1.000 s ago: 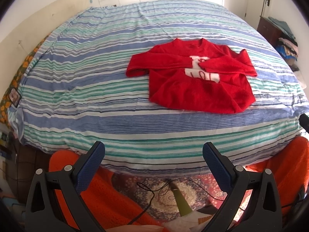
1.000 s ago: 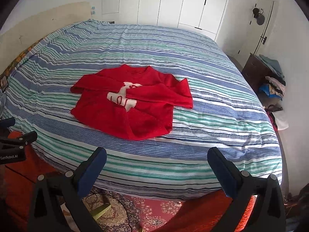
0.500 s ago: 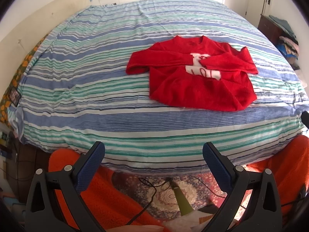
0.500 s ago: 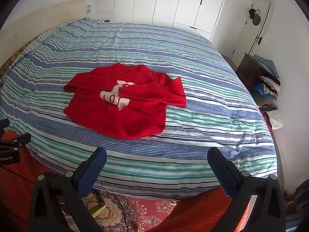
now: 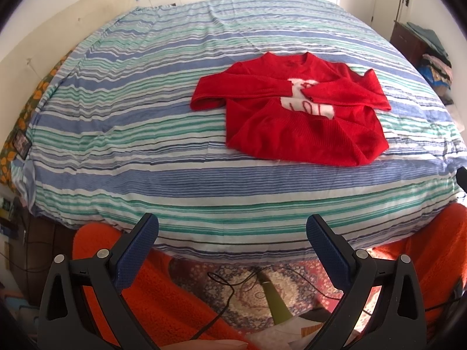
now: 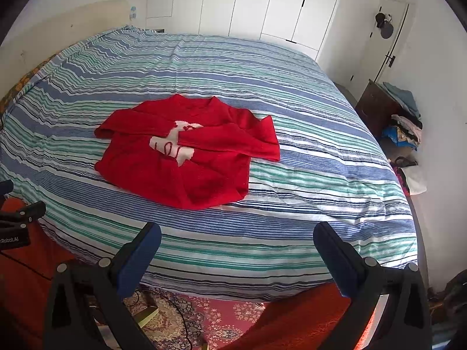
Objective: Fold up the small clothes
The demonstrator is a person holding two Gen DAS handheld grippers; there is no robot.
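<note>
Sweater: red knitted sweater with a white chest patch (image 5: pixel 303 125) lies flat on the striped blue, green and white bedspread (image 5: pixel 146 116), toward the near right of the bed, both sleeves crossed over the chest.
Handling: judged soft, limp and light; knit likely to sag and stretch when lifted.
Grip points: near hem corners or the shoulders look best for a clean fold.
Left gripper (image 5: pixel 232 233): jaws spread wide, holding nothing, short of the near bed edge.
Right gripper (image 6: pixel 236 243): likewise spread and empty.
Change: since a second ago both views have shifted slightly; sweater undisturbed.
</note>
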